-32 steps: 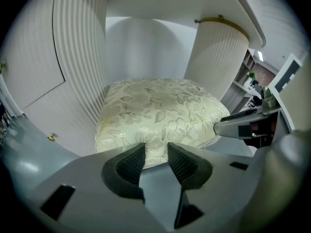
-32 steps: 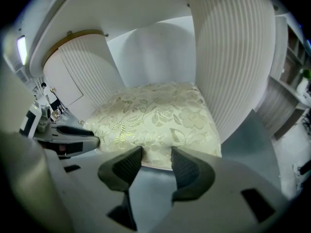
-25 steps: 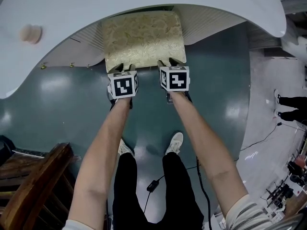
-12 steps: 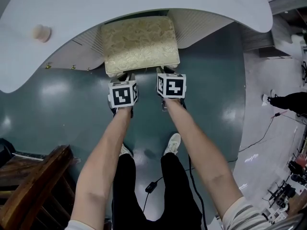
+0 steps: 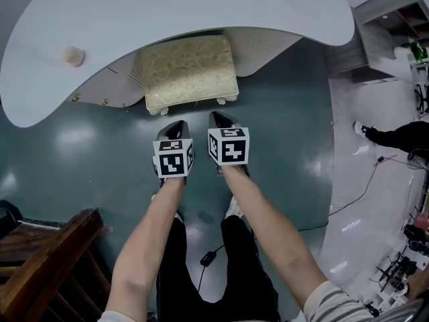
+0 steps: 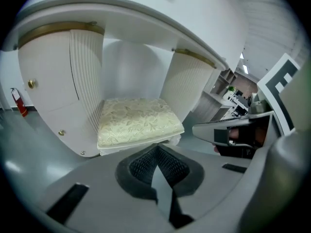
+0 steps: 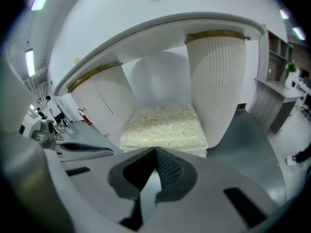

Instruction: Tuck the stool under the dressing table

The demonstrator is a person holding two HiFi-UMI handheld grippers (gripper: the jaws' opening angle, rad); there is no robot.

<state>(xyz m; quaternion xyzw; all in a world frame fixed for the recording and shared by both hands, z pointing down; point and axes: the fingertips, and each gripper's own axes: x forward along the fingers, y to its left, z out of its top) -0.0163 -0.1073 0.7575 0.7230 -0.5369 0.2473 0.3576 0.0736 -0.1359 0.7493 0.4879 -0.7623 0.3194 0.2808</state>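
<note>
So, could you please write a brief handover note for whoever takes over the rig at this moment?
Left gripper: jaws have just closed, nothing between them, apart from the stool.
Right gripper: likewise just closed, empty.
Stool: in the kneehole of the dressing table, between its fluted pedestals; front part shows past the table's edge in the head view.
Done: stool looks tucked in.
Left: probably nothing; nudge it deeper if it should sit fully under.

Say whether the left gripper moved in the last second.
Yes. The left gripper drew back from the stool toward the person; its jaws just closed on nothing.
</note>
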